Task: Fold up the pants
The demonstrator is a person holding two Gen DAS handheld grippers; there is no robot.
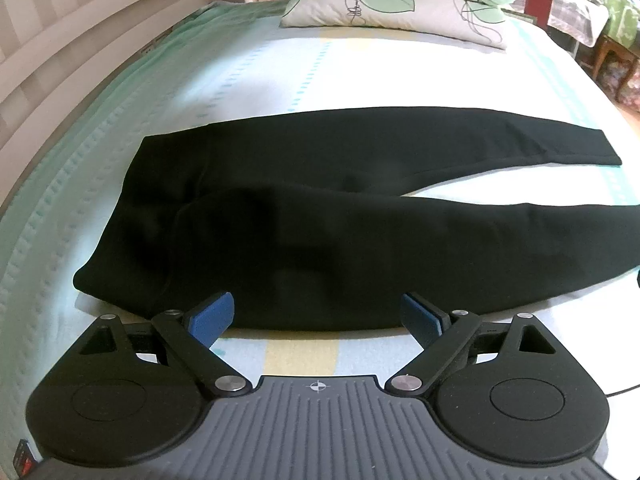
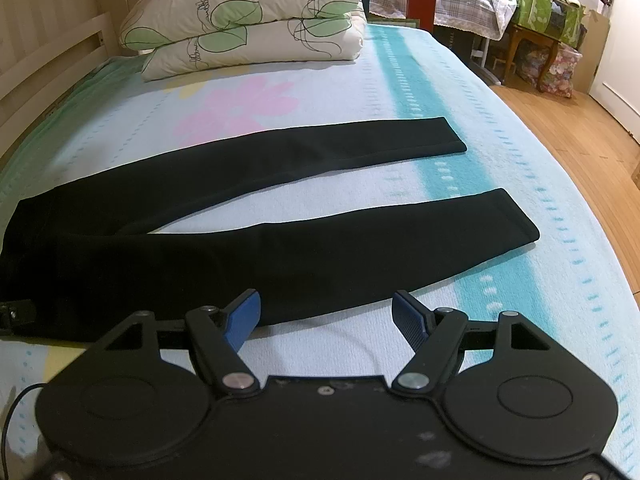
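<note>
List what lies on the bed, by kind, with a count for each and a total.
Black stretch-fabric pants, laid flat with legs apart: 1
White pillows with green leaf print, stacked: 2
Total: 3

Bed sheet (image 2: 460, 168), pale blue w/ teal stripes & a pink flower print. Two leaf-print pillows (image 2: 256, 28) stacked at far end. White slatted headboard (image 1: 80, 40) on left. Wood floor (image 2: 568, 136) on right.
</note>
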